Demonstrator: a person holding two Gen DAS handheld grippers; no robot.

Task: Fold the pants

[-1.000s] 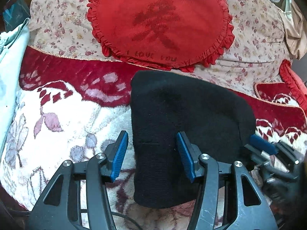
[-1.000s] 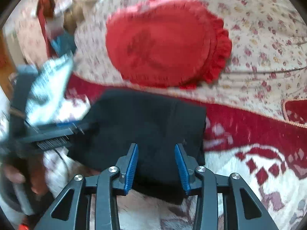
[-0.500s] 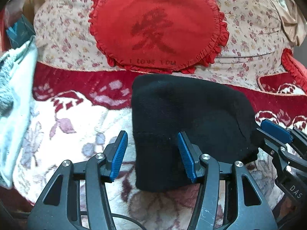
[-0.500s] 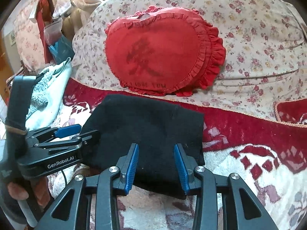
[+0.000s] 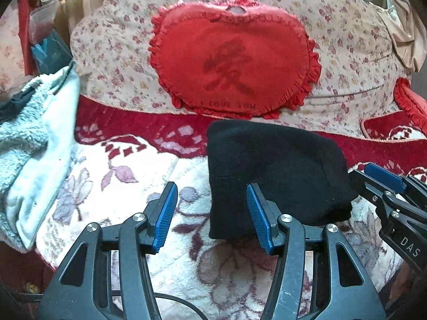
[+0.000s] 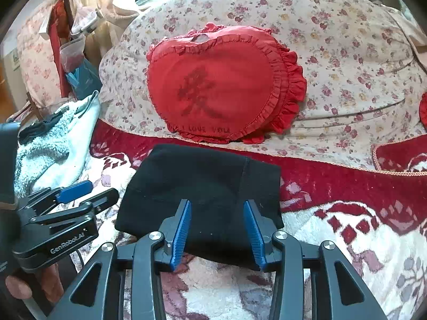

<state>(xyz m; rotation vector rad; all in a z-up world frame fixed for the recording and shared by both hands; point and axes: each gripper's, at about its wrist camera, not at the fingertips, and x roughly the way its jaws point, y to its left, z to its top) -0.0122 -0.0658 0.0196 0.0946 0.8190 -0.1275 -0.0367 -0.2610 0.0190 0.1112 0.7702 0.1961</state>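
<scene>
The black pants (image 5: 275, 170) lie folded into a compact rectangle on the floral blanket (image 5: 120, 170); they also show in the right wrist view (image 6: 202, 186). My left gripper (image 5: 212, 213) is open and empty, just in front of the bundle's near left corner. My right gripper (image 6: 217, 229) is open and empty, its fingertips over the bundle's near edge. In the left wrist view the right gripper (image 5: 387, 184) sits at the bundle's right side. In the right wrist view the left gripper (image 6: 80, 194) sits at its left side.
A red heart-shaped cushion (image 5: 232, 61) leans on a flowered pillow (image 5: 347, 40) behind the pants. A pale blue towel pile (image 5: 29, 138) lies at the left. A second red cushion (image 5: 411, 98) is at the far right. Clutter stands at the back left (image 6: 72, 53).
Both grippers have drawn back and up from the folded pants, so more of the bed shows. The pants have stayed in place. Both grippers stay open.
</scene>
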